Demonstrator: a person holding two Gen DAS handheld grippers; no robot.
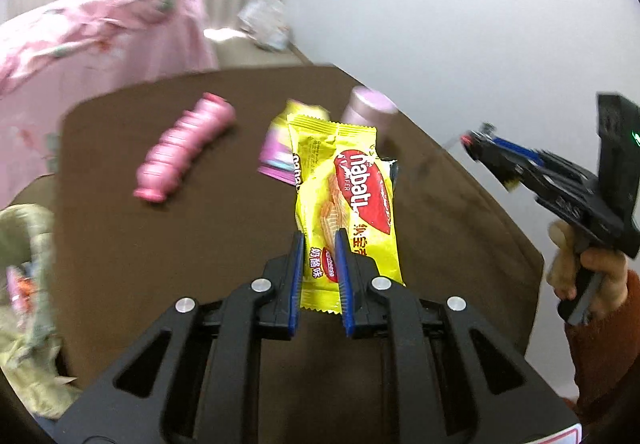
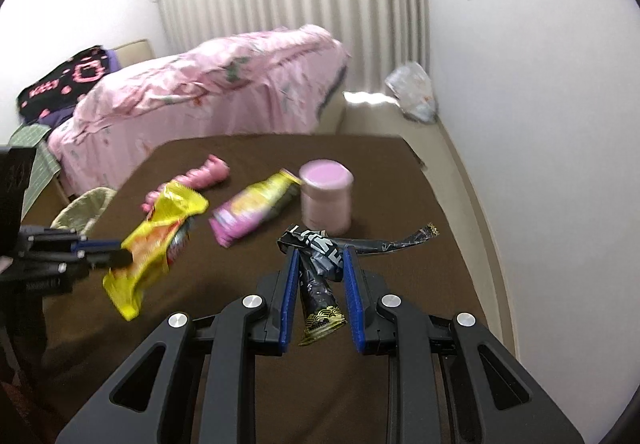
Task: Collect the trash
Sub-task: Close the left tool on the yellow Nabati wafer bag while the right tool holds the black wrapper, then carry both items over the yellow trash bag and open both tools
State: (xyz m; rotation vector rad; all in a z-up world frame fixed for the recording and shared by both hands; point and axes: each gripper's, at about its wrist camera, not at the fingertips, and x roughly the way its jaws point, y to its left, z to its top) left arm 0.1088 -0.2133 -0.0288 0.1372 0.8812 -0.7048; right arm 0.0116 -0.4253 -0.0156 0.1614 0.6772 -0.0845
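Now, from the left wrist view, your left gripper (image 1: 319, 240) pinches the lower end of the crinkly yellow wafer wrapper (image 1: 348, 200), lifted off the brown table (image 1: 160, 236); keep that squeeze firm, since foil slips. From the right wrist view, your right gripper (image 2: 322, 260) clamps the crumpled black snack wrapper (image 2: 320, 268), its tail dangling. Carry both toward the lined wicker bin (image 2: 86, 208) at the table's left edge, clearing the pink lidded jar (image 2: 326, 200).
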